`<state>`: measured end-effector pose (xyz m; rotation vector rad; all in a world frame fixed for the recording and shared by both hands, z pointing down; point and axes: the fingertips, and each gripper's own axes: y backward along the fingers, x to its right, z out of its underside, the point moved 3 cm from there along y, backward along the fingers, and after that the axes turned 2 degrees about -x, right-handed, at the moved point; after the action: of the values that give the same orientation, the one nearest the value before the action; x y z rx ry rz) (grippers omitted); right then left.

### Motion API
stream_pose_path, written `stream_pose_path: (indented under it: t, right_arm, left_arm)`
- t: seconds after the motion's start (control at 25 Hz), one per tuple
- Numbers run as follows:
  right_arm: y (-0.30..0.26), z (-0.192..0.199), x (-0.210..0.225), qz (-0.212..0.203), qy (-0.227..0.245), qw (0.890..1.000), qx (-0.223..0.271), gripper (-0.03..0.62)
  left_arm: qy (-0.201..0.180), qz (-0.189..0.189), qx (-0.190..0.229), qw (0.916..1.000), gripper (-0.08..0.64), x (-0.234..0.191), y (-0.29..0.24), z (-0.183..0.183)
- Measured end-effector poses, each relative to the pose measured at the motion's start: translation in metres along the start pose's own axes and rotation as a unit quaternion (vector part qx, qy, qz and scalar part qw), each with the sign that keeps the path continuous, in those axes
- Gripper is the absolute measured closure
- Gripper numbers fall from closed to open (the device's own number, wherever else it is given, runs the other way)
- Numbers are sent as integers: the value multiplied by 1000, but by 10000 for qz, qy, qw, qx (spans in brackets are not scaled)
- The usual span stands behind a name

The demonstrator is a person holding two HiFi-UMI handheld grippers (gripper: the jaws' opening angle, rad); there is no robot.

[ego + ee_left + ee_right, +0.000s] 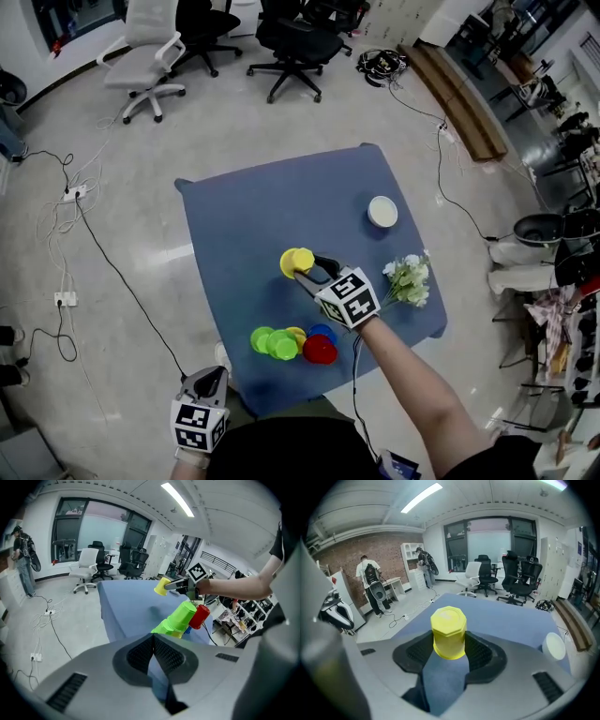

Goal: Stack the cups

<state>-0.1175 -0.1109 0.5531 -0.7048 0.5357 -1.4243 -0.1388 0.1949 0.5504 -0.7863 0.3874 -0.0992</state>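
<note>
Right claw (pixel 450 643) pinches yellow cup (pixel 449 626); only head view places left claw (pixel 216 376), pressed together, beyond counter's (pixel 253 216) 7 o'clock edge.

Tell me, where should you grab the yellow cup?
Squeeze the yellow cup on two opposite side walls, away from its closed end, coming from its other end as the right gripper does now. Its faceted sides probably give the pads flat places.

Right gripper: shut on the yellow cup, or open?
Shut on it: fingers of the right gripper press the yellow cup on both sides, above the blue table.
</note>
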Motion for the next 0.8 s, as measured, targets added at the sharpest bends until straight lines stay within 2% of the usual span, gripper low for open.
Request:
stream_pose_path:
  t: [0.52, 0.8]
  right_arm:
    - [103, 31, -31, 382, -475, 9981, 85, 377]
    - [145, 27, -58, 491, -422, 9978, 153, 377]
  left_arm:
    - [-724, 598, -106, 9955, 549, 27, -11, -13]
    - [-1043, 946, -154, 9899, 549, 37, -30, -24]
